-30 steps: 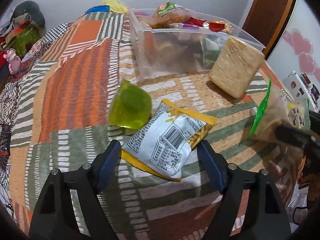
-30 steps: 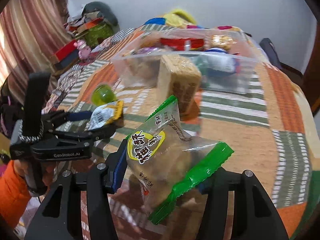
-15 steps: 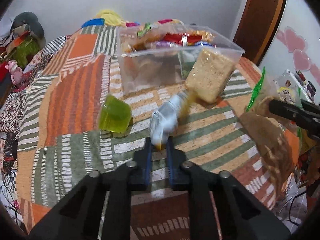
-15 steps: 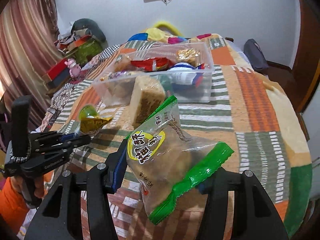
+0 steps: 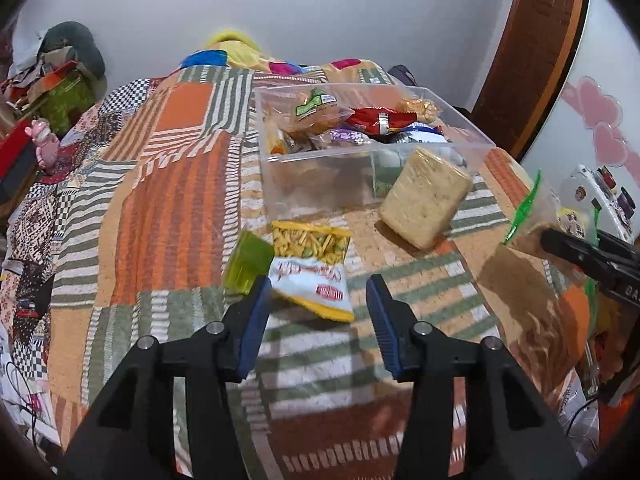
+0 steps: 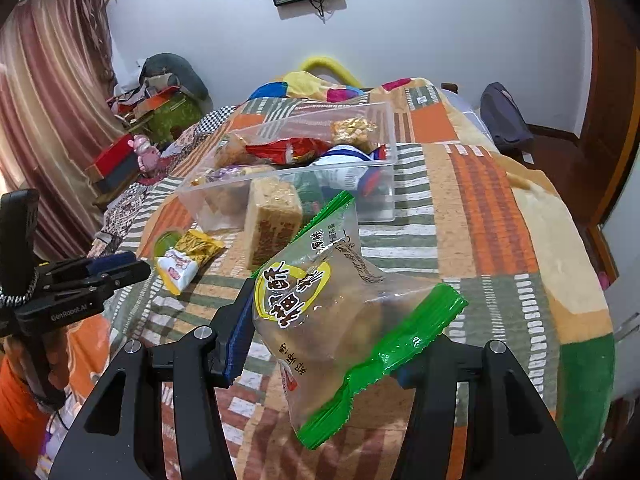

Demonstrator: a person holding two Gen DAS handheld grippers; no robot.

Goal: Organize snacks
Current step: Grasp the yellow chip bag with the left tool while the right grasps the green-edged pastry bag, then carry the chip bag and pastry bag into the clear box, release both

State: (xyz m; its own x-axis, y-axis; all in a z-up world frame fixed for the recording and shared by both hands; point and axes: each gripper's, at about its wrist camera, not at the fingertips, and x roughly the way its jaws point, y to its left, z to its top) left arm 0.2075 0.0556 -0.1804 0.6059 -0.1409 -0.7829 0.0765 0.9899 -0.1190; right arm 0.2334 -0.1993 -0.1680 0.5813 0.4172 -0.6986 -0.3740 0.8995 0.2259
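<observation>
We take the clear box (image 5: 372, 148) on the bed (image 5: 168, 200) as our landmark. To the left of its near wall a green jelly cup (image 5: 246, 266) lies on the quilt, touching the yellow chips bag (image 5: 310, 272), which lies flat in front of the box. Our left tool (image 5: 318, 308) hangs just before this bag with its blue pads wide apart, and it has hold of nothing; the bag is not between the pads. More to the right a cracker pack (image 5: 424, 198) leans tilted against the near wall of the box. The box itself has several snacks inside. Farthest right of the box, our right tool (image 6: 324, 344) is closed around a pastry bag (image 6: 336, 312) with green edges and keeps it lifted above the bed, near the box but apart from it.
</observation>
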